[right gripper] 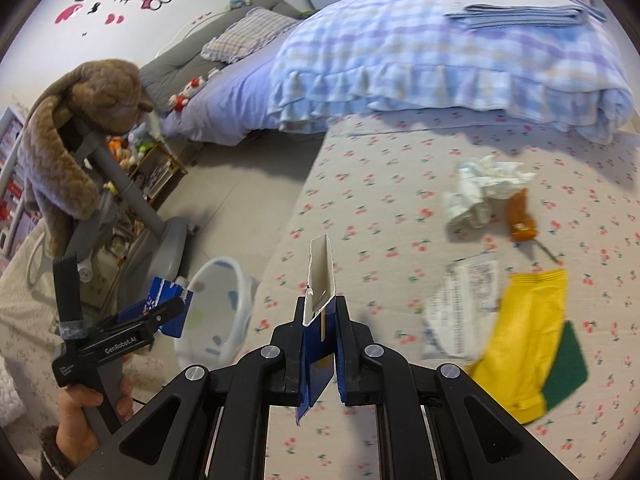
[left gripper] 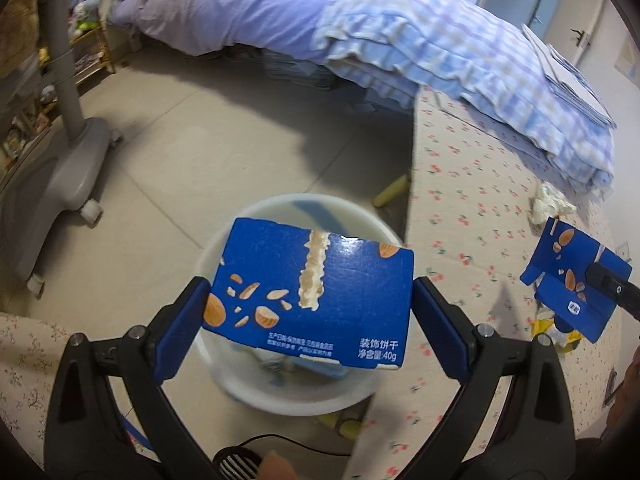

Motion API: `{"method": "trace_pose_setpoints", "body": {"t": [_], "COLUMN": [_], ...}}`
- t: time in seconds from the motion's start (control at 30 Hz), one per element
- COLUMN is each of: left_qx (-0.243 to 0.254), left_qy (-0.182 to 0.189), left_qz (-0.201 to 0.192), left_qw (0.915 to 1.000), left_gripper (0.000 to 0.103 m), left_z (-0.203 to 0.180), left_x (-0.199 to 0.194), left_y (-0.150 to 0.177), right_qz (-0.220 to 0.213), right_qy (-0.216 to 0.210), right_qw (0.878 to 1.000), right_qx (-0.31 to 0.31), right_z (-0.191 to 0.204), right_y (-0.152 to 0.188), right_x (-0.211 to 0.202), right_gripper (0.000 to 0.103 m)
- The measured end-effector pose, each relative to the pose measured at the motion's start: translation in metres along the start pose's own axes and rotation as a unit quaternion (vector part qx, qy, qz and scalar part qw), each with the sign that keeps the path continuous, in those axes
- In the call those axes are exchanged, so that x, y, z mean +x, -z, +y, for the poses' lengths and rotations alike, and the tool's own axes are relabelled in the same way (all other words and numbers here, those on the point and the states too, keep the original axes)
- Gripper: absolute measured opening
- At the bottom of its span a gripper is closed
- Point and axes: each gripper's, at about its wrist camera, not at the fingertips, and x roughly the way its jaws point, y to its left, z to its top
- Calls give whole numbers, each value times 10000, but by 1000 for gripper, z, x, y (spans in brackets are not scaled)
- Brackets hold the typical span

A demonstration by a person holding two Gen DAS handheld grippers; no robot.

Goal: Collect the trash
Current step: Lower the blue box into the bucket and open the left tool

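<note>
A: Over the white bin [left gripper: 288,384] on the floor, the left tool [left gripper: 310,312] is holding a blue biscuit box piece [left gripper: 312,292], its blue pads pressing the left and right edges, jaws standing about as wide as the piece. In the left wrist view the bin is sitting under the piece, from 12 to 6 o'clock around it.

B: What is the right wrist view adding?

A: It is showing the bed [right gripper: 400,208] with the cherry-print sheet and the trash lying on it, which the left view mostly cuts off. I am counting one crumpled white tissue [right gripper: 484,188] at 2 o'clock, one orange wrapper [right gripper: 520,220] just beside it, one printed white packet [right gripper: 464,308] at 3 o'clock, and one yellow wrapper [right gripper: 524,332] overlapping a green wrapper [right gripper: 568,364].

B: And the right tool?

A: The right tool [right gripper: 320,344] is clamping a second blue box piece [right gripper: 318,308] edge-on, jaws nearly closed on the thin card, the white inside pointing to 12 o'clock. The left view is showing this piece flat, at 3 o'clock above the sheet.

B: So how many box pieces?

A: Two, one in each tool. The right view is also showing the person's hand [right gripper: 80,420] gripping the left tool's handle at 8 o'clock, with the bin beside the bed's edge.
</note>
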Motion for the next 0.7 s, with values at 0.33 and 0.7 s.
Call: {"method": "trace_pose_setpoints", "body": {"t": [0.33,0.7], "left_qx": [-82,-300], "left_qy": [-170,-446], "left_qz": [-197,-117], "left_qw": [9996,9985], "left_gripper": [102,102], "left_z": [32,71], "left_x": [-11,-14], "left_y": [6,13], "right_qz": [157,273], "right_qy": [-248,-378], "right_qw": [9993,9980], "right_qx": [-248,-425], "right_z": [50,86], "right_y": [4,7], "right_x": [32,62], "right_gripper": [11,11]}}
